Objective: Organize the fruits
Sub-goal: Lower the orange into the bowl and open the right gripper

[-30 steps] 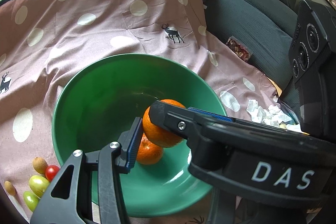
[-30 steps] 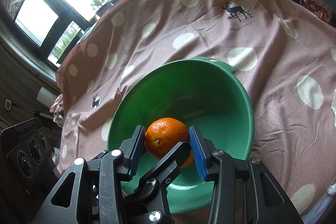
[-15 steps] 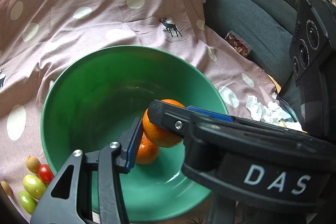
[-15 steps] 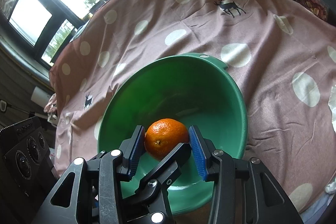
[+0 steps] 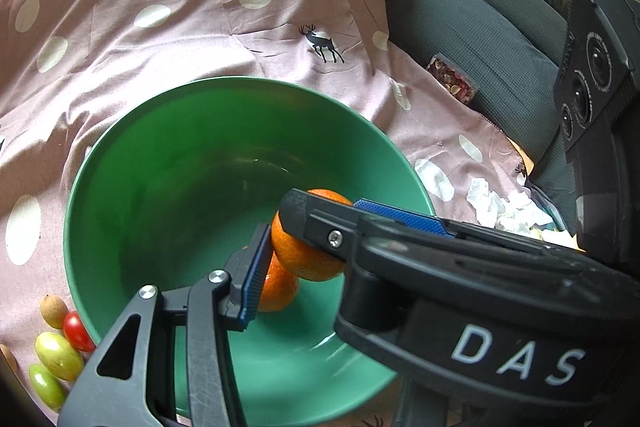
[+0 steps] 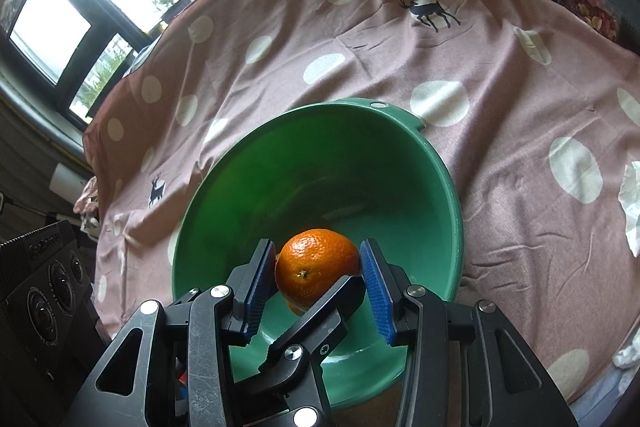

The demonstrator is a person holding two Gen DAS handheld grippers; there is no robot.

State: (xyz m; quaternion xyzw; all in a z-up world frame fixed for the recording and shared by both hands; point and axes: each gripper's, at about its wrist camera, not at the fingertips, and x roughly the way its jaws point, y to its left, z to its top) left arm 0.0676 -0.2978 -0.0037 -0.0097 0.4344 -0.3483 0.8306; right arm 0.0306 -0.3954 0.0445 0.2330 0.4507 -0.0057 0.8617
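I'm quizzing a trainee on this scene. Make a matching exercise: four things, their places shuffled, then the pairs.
1 upper orange
2 red tomato
3 crumpled tissue
4 snack packet

A on the grey sofa
B between the right gripper pads
C on the cloth, right of the green bowl
D on the cloth, left of the bowl

Pairs: 1-B, 2-D, 3-C, 4-A

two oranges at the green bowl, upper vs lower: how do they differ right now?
Grip: the upper orange is clamped between the right gripper's blue pads. The lower orange sits against the left gripper's pad; whether it is gripped is hidden.
Height: the upper orange sits above the lower orange, which is deeper in the green bowl.
Visibility: the upper orange shows its stem scar; the lower orange is mostly covered.
Shared: same orange skin.
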